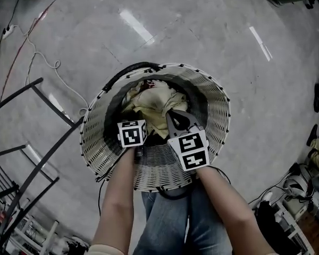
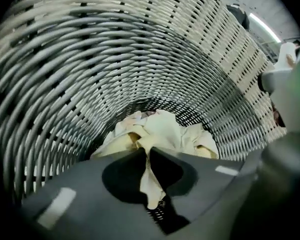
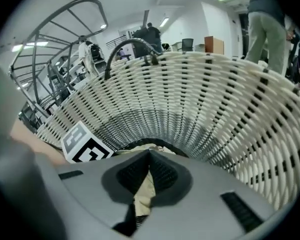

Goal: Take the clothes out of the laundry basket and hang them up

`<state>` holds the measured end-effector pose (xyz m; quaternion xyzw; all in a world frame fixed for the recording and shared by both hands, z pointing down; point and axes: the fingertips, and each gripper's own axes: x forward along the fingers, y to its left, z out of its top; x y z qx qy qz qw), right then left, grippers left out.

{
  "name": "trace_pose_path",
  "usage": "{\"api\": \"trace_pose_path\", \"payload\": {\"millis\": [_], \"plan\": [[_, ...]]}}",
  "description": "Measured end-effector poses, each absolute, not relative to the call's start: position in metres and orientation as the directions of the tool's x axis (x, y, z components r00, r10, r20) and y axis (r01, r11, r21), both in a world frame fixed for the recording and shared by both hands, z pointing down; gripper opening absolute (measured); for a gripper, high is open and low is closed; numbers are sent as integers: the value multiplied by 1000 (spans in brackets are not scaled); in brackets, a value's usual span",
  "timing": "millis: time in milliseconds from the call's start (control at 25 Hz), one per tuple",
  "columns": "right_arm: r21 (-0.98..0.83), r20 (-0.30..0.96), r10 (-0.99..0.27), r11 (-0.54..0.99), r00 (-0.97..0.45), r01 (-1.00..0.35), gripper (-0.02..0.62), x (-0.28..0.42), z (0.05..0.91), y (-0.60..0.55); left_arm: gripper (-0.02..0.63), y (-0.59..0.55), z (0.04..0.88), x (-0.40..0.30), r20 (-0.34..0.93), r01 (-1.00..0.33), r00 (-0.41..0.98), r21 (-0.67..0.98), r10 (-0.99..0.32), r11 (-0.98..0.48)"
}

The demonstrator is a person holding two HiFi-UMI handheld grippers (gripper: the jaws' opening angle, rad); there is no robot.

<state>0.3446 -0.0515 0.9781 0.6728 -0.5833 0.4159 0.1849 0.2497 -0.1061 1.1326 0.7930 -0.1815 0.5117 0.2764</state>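
Note:
A white wicker laundry basket [image 1: 90, 137] stands on the floor in front of me, with crumpled cream clothes [image 1: 157, 102] at its bottom. Both grippers reach down into it. My left gripper [image 2: 145, 152] is shut on a fold of the cream garment [image 2: 160, 129]; a strip of cloth hangs down between its jaws. In the head view only its marker cube [image 1: 132, 133] shows clearly. My right gripper [image 1: 171, 115] sits just right of it, its jaws shut on cream cloth [image 3: 144, 190] too. Whether both hold the same garment I cannot tell.
A dark metal rack [image 1: 26, 142] stands left of the basket, and its curved rails [image 3: 55, 39] show beyond the rim. Cables [image 1: 37, 52] trail over the grey floor at the upper left. Bags and gear [image 1: 308, 195] lie at the right. A person [image 3: 267, 29] stands behind the basket.

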Motion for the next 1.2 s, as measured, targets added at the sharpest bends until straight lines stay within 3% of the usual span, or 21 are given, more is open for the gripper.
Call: {"api": "trace_pose_path", "payload": {"millis": [280, 600, 720, 1040, 1200], "plan": [[-239, 803, -596, -355, 22, -904, 3, 334, 918, -23, 26, -60, 1025, 275, 838, -419, 540, 347, 77, -839], [-235, 814, -580, -316, -9, -919, 5, 303, 821, 2, 25, -31, 837, 264, 707, -353, 704, 425, 62, -834], [-249, 813, -579, -252, -61, -935, 93, 281, 787, 11, 25, -29, 774, 253, 677, -334, 734, 418, 44, -845], [-260, 764, -630, -100, -141, -960, 230, 232, 692, 5, 25, -28, 616, 239, 547, -215, 834, 446, 74, -869], [-242, 748, -648, -67, -142, -968, 228, 210, 655, 2, 25, -18, 535, 228, 426, -125, 897, 499, 117, -858]]}}
